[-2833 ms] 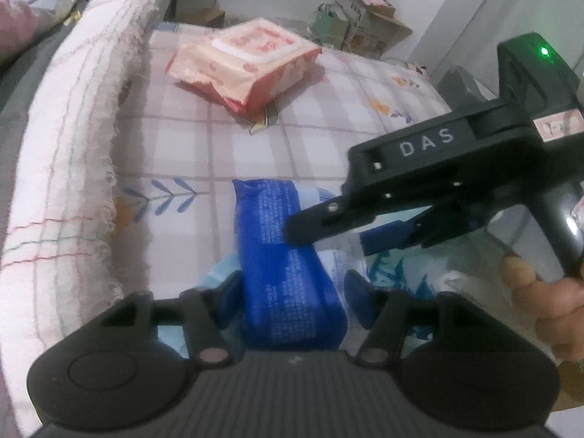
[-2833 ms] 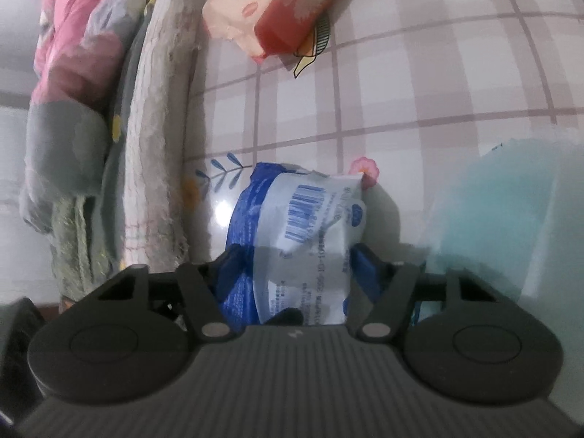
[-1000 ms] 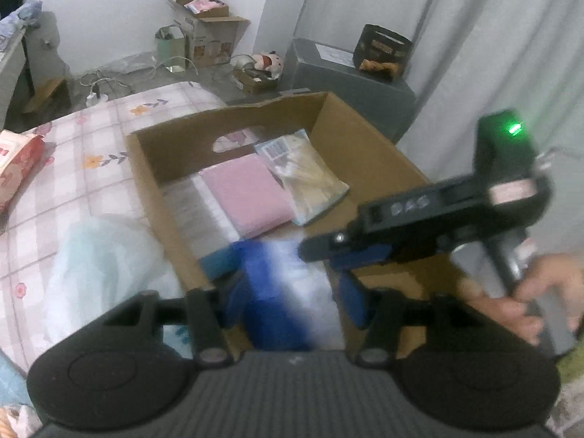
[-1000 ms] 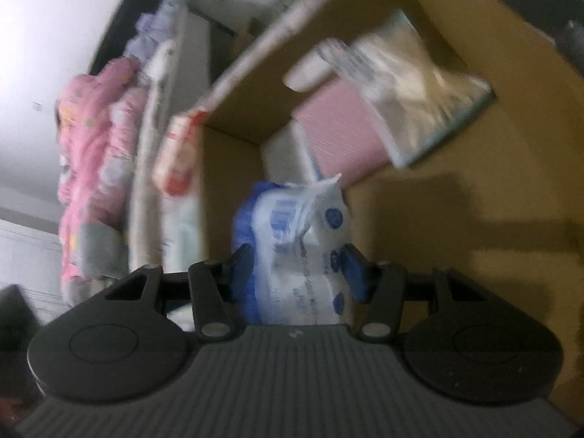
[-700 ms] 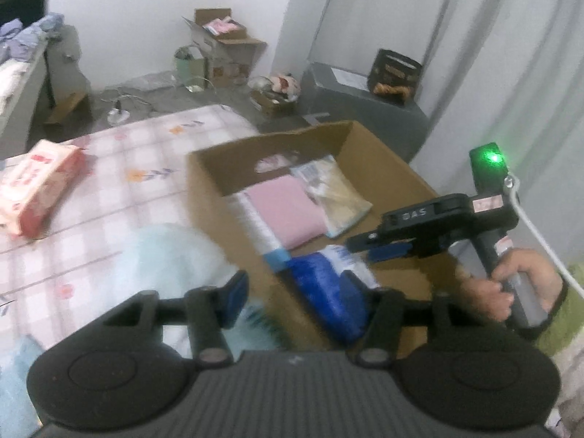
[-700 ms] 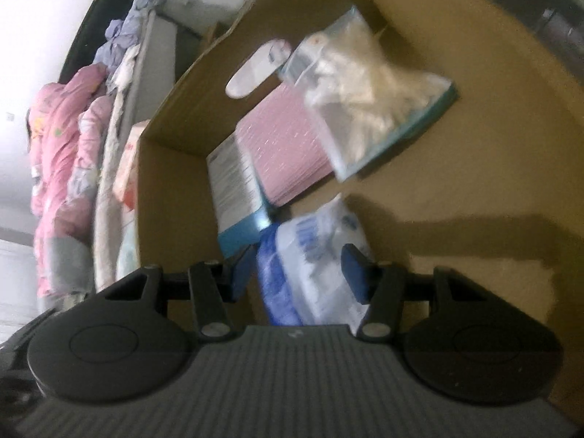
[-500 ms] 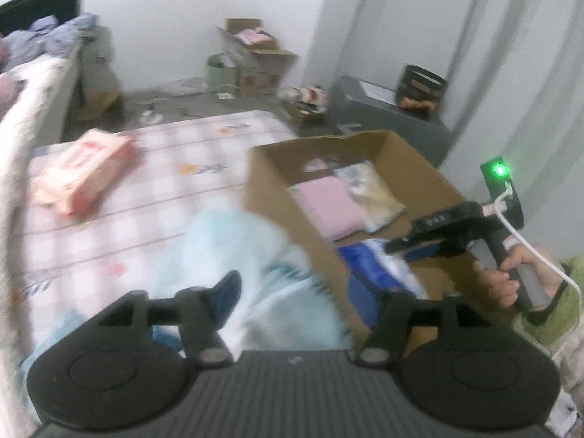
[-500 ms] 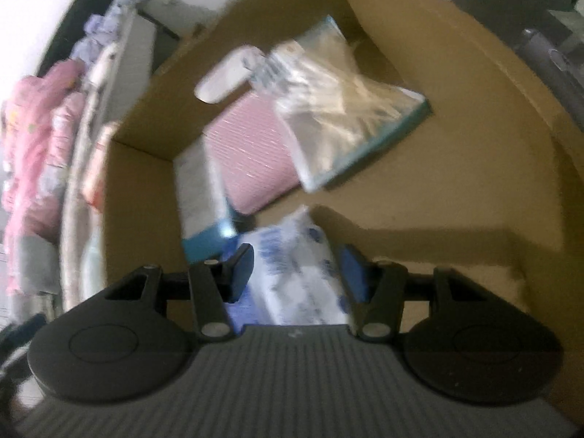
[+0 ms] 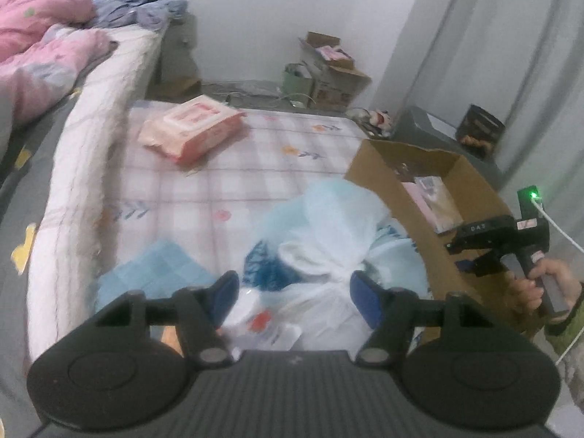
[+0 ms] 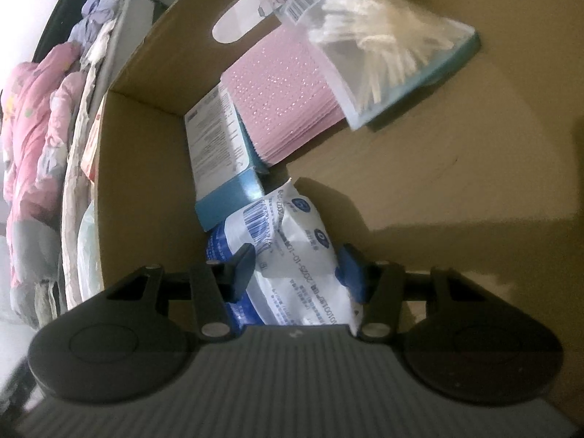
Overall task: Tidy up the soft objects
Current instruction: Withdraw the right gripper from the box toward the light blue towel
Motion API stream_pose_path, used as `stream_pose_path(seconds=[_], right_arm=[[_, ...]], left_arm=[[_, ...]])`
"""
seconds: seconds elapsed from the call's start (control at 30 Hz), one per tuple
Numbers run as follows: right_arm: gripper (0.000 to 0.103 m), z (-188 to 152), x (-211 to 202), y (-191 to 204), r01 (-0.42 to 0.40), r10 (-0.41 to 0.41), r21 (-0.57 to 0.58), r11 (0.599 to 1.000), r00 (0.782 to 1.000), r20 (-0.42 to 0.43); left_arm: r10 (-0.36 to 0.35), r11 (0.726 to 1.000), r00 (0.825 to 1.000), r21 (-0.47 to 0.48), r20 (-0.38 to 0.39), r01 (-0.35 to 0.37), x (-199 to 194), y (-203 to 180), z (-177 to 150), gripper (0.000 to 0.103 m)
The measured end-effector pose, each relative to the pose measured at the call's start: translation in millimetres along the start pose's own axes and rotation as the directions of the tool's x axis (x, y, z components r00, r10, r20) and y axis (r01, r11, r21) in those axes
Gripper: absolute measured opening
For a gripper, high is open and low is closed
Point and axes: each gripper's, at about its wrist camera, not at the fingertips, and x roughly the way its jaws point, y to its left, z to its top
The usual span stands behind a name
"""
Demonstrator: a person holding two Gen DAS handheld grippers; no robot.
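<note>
A blue and white soft pack (image 10: 288, 241) sits between the pads of my right gripper (image 10: 296, 259), whose jaws are closing on it. The pack hangs low inside the cardboard box (image 10: 438, 168), next to a teal carton (image 10: 219, 153). Seen from the left wrist view, the right gripper (image 9: 459, 255) reaches into the box (image 9: 376, 171) at the right. My left gripper (image 9: 294, 288) is open above a pale blue and white plastic bag (image 9: 321, 226) on the bed, with nothing gripped. Farther back on the checked sheet lies a pink wipes pack (image 9: 191, 129).
Inside the box are a pink pad (image 10: 288, 95) and a clear bag of cotton swabs (image 10: 383, 47). A light blue cloth (image 9: 157, 273) lies left of the plastic bag. A rolled white quilt (image 9: 91, 138) borders the bed's left side. A hand (image 9: 540, 284) holds the right gripper.
My left gripper let go of the blue pack, opened and swung left from the box to above the plastic bag. My right gripper carried the pack lower into the box.
</note>
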Motion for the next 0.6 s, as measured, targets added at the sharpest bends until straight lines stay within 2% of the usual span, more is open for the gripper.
stream_pose_path(seconds=[0.33, 0.5, 0.6], right_arm=[[0.058, -12, -4, 12, 0.004, -0.004, -0.004, 1.0, 1.0, 0.009], [0.06, -13, -36, 14, 0.007, -0.005, -0.014, 1.0, 0.994, 0.109], [0.061, -17, -62, 22, -0.028, 0.031, -0.017, 0.999, 0.987, 0.16]], left_arm=[[0.079, 0.995, 0.995, -0.061, 0.055, -0.075, -29, 38, -35, 0.073], [0.112, 0.991, 0.992, -0.078, 0.063, -0.107, -42, 56, -48, 0.075], [0.119, 0.99, 0.991, -0.088, 0.068, -0.113, -46, 64, -55, 0.075]])
